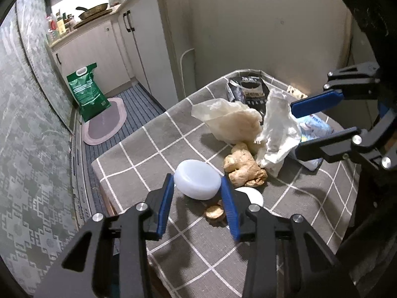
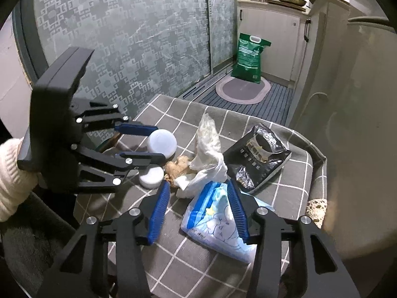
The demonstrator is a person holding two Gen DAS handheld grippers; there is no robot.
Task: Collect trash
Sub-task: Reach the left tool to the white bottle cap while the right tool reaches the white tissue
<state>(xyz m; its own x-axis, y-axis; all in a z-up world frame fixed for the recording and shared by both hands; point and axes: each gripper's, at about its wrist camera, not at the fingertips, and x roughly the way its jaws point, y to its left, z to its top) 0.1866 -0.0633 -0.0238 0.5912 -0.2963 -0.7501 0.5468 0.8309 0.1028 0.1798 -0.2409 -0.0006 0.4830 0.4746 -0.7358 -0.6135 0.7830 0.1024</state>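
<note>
Trash lies on a grey checked tablecloth [image 1: 139, 154]. My left gripper [image 1: 197, 182] has its blue fingers on either side of a white round plastic lid [image 1: 197, 180], gripping it; it also shows in the right wrist view [image 2: 162, 142]. My right gripper [image 2: 198, 187] is open, its fingers straddling a blue and white tissue pack [image 2: 218, 221] and near a crumpled white tissue [image 2: 208, 154]. A crumpled brown paper [image 1: 244, 166], a cream plastic bag [image 1: 230, 121] and a black snack bag [image 2: 258, 156] lie nearby.
A white paper cup liner [image 1: 251, 195] and a small brown scrap [image 1: 214, 213] lie by the left gripper. A second white round piece [image 2: 151, 176] lies below the left fingers. A green sack [image 1: 86, 92] and a pink mat [image 1: 106, 121] are on the floor.
</note>
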